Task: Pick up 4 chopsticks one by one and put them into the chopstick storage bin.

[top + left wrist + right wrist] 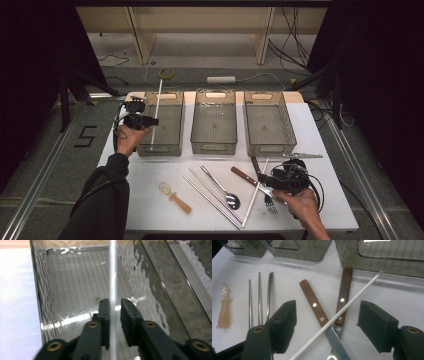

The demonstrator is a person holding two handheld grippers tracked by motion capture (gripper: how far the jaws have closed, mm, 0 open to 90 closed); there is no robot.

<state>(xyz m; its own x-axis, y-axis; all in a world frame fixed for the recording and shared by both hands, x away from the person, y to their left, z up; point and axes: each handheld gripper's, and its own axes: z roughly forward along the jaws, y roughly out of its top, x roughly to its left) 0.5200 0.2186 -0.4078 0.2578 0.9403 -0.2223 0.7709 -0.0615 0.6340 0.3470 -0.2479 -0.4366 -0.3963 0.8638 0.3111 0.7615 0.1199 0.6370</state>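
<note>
Left gripper [115, 305] is loosening around the white stick [112, 290] over the upper-left bin [172, 145]; it risks tipping out. Right gripper [327, 322] is hovering open at lower right

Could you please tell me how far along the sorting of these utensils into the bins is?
Early: all three bins look empty. The left gripper has a white straw between its jaws over the left bin. The right gripper hangs open over another straw, knife and fork; the spoon and metal straws wait.

spoon [225, 191], metal straws [212, 195] (side by side); middle bin [214, 145], small whisk [176, 198]
</note>
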